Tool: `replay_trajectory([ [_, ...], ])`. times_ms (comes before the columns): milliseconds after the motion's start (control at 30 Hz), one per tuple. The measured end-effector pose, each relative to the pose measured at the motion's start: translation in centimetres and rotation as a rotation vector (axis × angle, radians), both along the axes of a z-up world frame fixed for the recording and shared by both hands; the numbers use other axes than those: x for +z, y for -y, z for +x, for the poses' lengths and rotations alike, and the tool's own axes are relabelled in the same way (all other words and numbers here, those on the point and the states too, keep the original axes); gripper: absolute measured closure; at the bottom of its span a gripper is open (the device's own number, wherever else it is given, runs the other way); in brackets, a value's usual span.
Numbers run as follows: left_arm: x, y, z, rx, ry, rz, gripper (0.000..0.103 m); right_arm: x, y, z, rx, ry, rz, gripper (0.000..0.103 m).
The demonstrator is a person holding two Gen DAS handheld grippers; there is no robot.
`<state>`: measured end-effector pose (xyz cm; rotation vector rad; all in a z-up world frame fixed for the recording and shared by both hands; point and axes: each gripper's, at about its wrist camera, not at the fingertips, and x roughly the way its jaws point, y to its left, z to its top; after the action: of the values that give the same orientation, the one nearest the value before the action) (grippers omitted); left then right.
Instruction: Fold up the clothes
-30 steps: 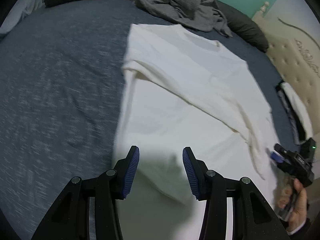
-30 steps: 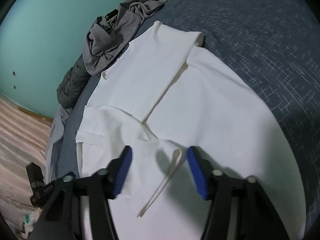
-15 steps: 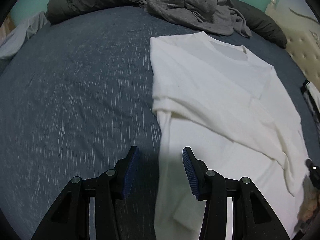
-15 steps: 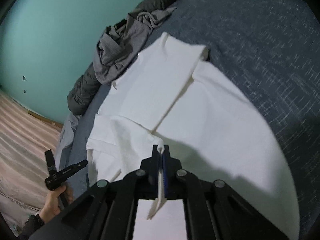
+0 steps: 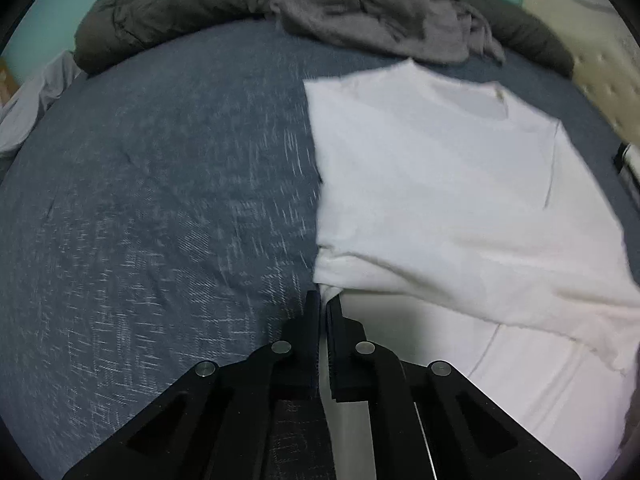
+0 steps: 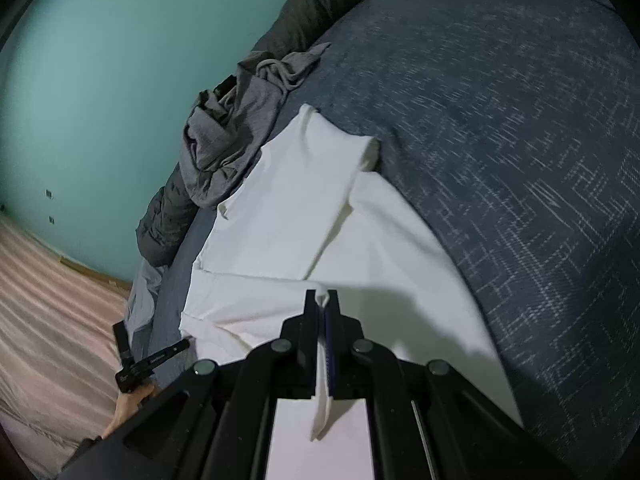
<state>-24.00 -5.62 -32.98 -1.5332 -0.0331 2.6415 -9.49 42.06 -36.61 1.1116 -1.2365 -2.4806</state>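
Note:
A white T-shirt [image 5: 440,184] lies flat on the blue-grey bed cover [image 5: 160,200], one sleeve folded in across its body. My left gripper [image 5: 323,300] is shut on the shirt's left side edge, just below the folded sleeve, and a strip of white cloth shows between its fingers. In the right wrist view the same shirt [image 6: 300,208] stretches away from me. My right gripper [image 6: 321,298] is shut on a pinched ridge of that cloth, which pokes out past its tips. The left gripper [image 6: 154,360] and the hand [image 6: 128,404] holding it appear at the shirt's far edge.
A crumpled grey garment [image 5: 372,12] and a dark rolled duvet [image 5: 160,20] lie along the bed's far side beyond the shirt's collar. A beige tufted headboard [image 5: 600,60] stands at the right. A teal wall [image 6: 100,60] and wooden floor [image 6: 48,300] lie past the bed.
My left gripper slid to the shirt's left edge and shut on it. My right gripper shut on a ridge of cloth half a second ago and still holds it.

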Motion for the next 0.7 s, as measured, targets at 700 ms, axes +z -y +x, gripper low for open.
replay_trajectory([
  [700, 0.4, 1.8, 3.4, 0.042, -0.017, 0.018, 0.098, -0.9, 2.5, 1.7, 0.066, 0.148, -0.008, 0.065],
])
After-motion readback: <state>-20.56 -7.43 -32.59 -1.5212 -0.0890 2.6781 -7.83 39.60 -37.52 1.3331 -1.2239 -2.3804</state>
